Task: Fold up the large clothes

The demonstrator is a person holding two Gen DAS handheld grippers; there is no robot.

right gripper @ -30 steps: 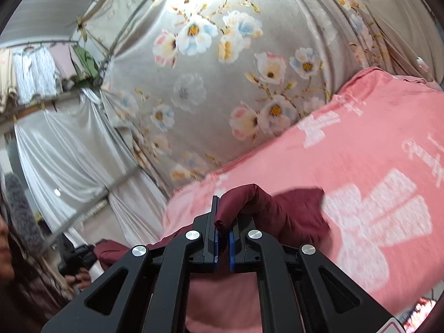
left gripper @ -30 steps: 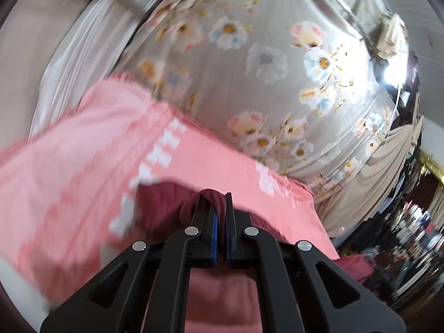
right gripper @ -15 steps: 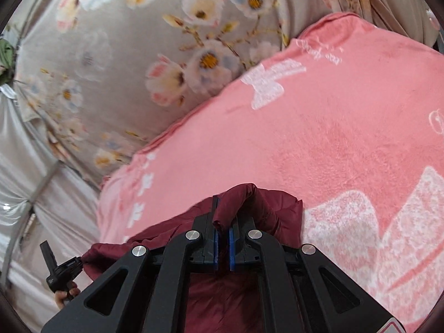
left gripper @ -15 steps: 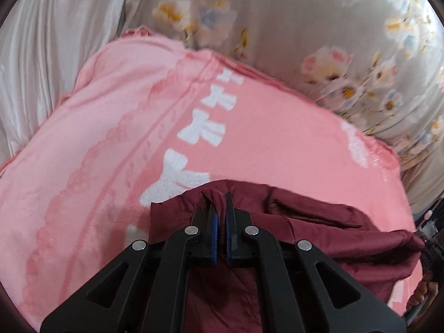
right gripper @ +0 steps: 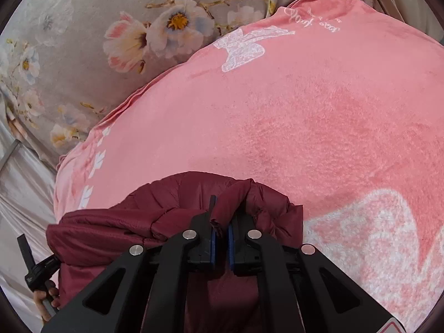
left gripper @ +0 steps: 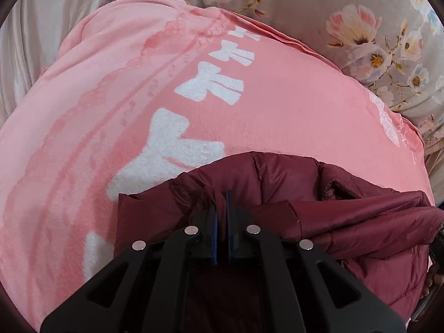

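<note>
A dark red puffer jacket (left gripper: 291,183) lies over a pink blanket (left gripper: 249,116) with white bow prints. My left gripper (left gripper: 222,202) is shut on a fold of the jacket's edge, low over the blanket. In the right wrist view the same jacket (right gripper: 180,194) bunches around my right gripper (right gripper: 220,213), which is shut on another fold of its edge. The jacket stretches between the two grippers. Most of the jacket is hidden below the gripper bodies.
A grey flowered sheet (left gripper: 360,27) hangs behind the blanket and also shows in the right wrist view (right gripper: 111,27). Pale satin drapes (left gripper: 41,14) hang at the left. The other handheld gripper and the person's hand show at the lower left of the right wrist view (right gripper: 36,277).
Both grippers have tipped downward and come lower to the pink blanket, still holding the jacket. The room background has left the views and the jacket spreads wider on the blanket.
</note>
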